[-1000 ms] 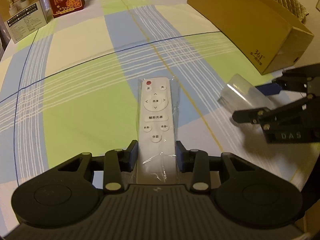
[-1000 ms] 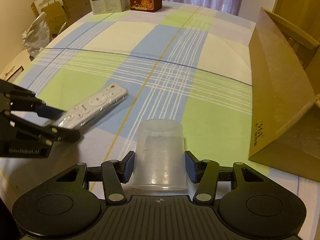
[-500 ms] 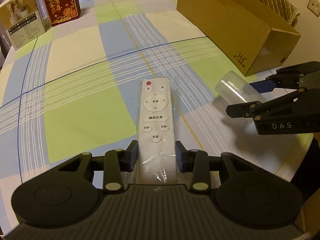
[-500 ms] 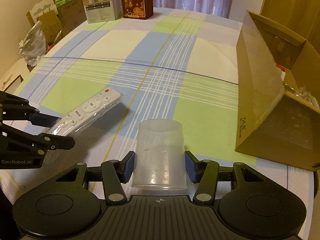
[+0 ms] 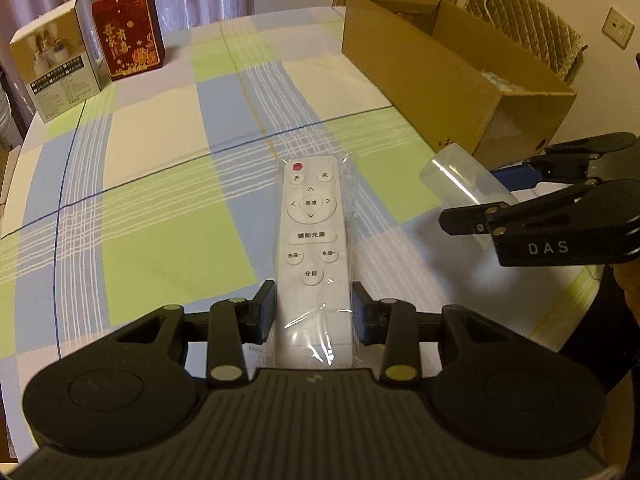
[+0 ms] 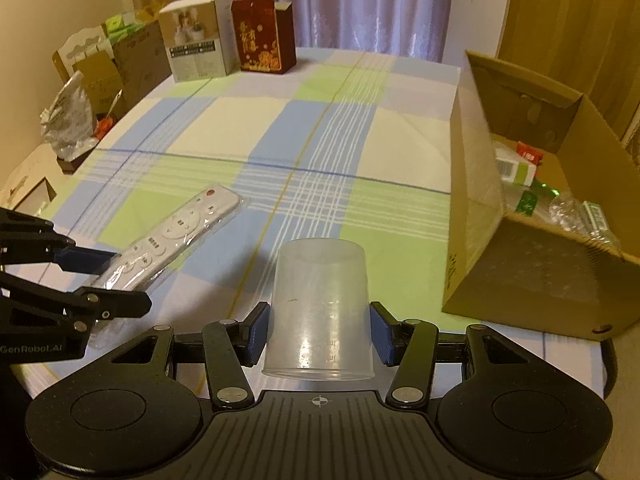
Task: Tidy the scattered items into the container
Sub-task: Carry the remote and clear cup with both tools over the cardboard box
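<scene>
My left gripper (image 5: 314, 312) is shut on a white remote control (image 5: 311, 240) wrapped in clear plastic, held above the checked tablecloth. From the right wrist view the same remote (image 6: 176, 236) sticks out of the left gripper (image 6: 108, 280) at the left. My right gripper (image 6: 320, 330) is shut on a clear plastic cup (image 6: 320, 304), also lifted. In the left wrist view that cup (image 5: 460, 180) and the right gripper (image 5: 492, 204) are at the right. An open cardboard box (image 6: 520, 220) stands to the right, with packets and wrappers inside.
Two small cartons, one beige (image 6: 198, 42) and one red (image 6: 262, 36), stand at the table's far edge. Bags and boxes (image 6: 100, 80) pile up beyond the left edge. A padded chair (image 5: 528, 36) sits behind the box. The checked tablecloth (image 6: 320, 140) spreads ahead.
Both grippers have risen with their loads, so the views look down from higher up. The cardboard box's inside has come into sight on the right.
</scene>
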A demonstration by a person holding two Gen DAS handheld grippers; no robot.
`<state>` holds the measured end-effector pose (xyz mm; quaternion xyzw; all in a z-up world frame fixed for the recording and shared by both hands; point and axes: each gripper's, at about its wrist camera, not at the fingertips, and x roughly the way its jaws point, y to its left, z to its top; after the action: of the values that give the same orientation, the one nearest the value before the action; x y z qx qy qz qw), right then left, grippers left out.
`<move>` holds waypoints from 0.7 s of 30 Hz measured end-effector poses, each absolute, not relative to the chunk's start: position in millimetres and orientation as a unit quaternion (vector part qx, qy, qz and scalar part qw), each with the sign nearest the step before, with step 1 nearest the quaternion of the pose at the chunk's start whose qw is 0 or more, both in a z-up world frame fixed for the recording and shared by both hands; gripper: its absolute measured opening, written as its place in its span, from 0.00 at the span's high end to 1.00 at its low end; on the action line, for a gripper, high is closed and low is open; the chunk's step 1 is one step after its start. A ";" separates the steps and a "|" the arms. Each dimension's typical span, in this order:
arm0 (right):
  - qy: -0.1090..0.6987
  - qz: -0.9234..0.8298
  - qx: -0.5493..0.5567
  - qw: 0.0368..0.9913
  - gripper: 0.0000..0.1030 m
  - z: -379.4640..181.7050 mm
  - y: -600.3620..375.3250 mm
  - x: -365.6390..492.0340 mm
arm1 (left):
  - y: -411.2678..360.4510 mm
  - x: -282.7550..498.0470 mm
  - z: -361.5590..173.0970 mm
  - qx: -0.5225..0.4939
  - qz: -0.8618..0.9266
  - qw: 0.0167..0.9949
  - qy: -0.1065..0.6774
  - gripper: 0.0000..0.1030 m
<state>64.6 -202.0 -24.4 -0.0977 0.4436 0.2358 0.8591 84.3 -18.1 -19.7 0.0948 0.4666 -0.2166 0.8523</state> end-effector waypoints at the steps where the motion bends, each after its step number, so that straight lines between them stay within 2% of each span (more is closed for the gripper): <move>1: 0.442 0.235 -0.096 0.860 0.47 -22.2 -203.9 64.4 | -19.5 83.5 -17.5 0.095 -0.217 0.853 0.465 0.68; 21: 0.400 0.206 -0.062 0.891 0.47 31.9 -244.9 54.5 | -64.6 68.9 20.8 0.107 -0.242 0.862 0.433 0.68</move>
<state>54.5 -244.9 31.9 -0.0619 0.3999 0.2061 0.8910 68.9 -64.6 20.8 0.1069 0.4328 -0.2422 0.8617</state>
